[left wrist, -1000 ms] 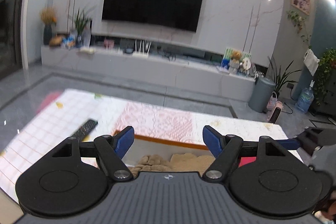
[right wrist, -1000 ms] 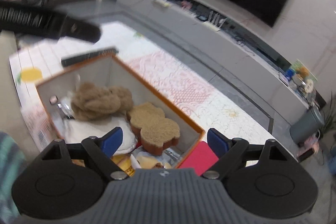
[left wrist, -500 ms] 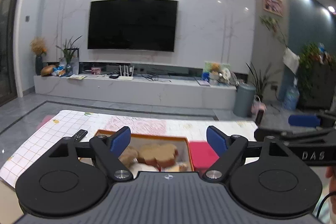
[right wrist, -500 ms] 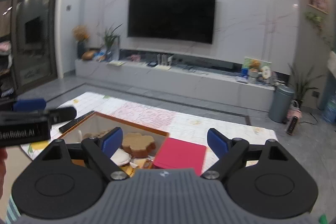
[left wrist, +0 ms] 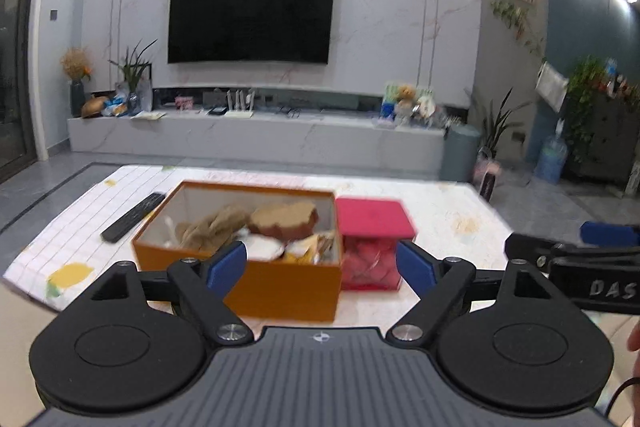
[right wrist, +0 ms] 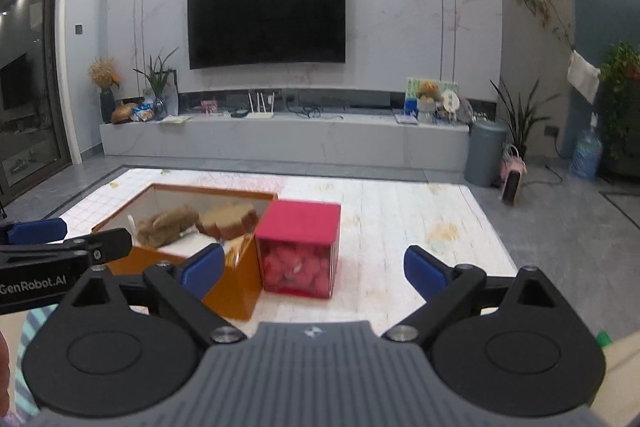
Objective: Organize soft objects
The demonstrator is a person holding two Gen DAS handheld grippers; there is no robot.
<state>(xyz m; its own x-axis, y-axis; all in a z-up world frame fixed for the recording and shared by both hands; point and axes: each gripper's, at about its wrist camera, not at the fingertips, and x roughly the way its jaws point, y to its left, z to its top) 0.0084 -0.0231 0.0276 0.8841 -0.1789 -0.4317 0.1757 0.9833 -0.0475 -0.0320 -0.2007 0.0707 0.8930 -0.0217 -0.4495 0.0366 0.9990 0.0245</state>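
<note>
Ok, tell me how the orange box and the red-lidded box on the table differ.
The open orange cardboard box has no lid; the clear box with the red lid is closed. The orange one is wider and opaque; the red-lidded one is a smaller, see-through cube. The orange holds mixed tan plush items; the other shows only pink-red contents. Both stand side by side on the patterned tablecloth.

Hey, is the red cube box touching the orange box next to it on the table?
Touching. In the left wrist view the red cube box sits flush against the orange box's right wall with no gap visible; the right wrist view agrees.
</note>
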